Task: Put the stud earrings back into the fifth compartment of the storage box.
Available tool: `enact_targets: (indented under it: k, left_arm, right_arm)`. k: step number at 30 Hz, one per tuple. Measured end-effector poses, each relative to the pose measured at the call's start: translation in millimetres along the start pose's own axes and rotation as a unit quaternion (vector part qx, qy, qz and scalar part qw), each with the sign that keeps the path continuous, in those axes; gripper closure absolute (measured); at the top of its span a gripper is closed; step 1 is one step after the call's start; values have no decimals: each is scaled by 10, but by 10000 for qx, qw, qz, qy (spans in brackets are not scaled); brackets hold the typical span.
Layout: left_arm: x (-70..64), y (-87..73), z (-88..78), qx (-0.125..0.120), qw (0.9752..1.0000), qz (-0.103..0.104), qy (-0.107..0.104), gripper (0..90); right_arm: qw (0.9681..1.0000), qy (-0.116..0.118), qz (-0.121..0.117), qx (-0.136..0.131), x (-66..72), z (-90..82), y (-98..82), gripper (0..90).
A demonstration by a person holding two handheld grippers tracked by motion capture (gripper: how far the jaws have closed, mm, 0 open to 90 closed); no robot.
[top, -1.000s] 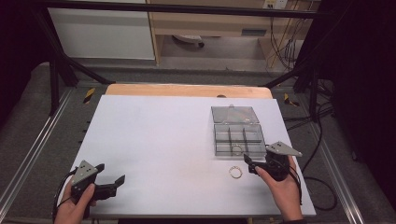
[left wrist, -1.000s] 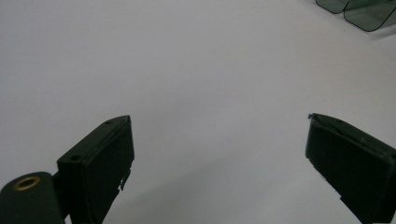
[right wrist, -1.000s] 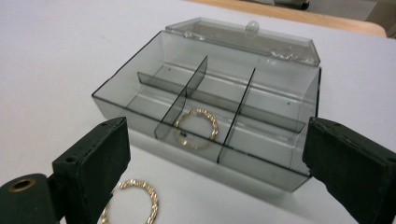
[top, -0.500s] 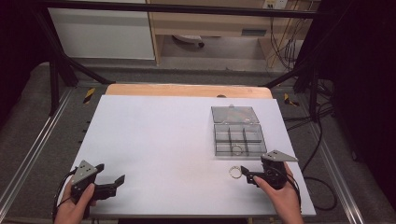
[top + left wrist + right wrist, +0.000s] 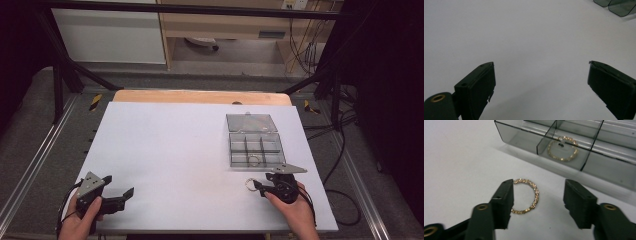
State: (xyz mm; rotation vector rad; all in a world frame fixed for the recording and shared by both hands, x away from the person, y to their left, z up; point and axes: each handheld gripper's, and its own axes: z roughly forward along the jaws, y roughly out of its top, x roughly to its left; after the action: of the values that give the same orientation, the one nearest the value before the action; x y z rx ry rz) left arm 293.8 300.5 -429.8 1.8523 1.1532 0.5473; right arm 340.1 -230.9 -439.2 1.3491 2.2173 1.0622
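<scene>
Here the right gripper (image 5: 537, 195), jaws wide apart, straddles a gold beaded bracelet (image 5: 527, 195); one jaw hides its left arc. The left gripper (image 5: 540, 85) gapes empty. A second bracelet (image 5: 562, 150) blurs behind the organizer box (image 5: 519, 135) wall.

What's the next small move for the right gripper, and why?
Probably close the right gripper on the ring. Its jaws stand open on either side of the ring, which lies flat on the table, so the grasp looks nearly lined up; another ring already sits in the box.

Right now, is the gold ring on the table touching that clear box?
Apart. The right gripper view shows bare white table between the ring and the box wall; the high view shows the same gap.
</scene>
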Motion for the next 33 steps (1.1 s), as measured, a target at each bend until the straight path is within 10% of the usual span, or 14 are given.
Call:
enact_targets:
  k: [8,33]
  left_arm:
    - [-7,8,5,-9,10000,28,-7,78]
    - [-4,6,16,22,10000,7,-32,79]
  right_arm:
    - [10000,-64,-19,-40,-70,54,21,671]
    - [9984,219,-516,121,42,187,16,874]
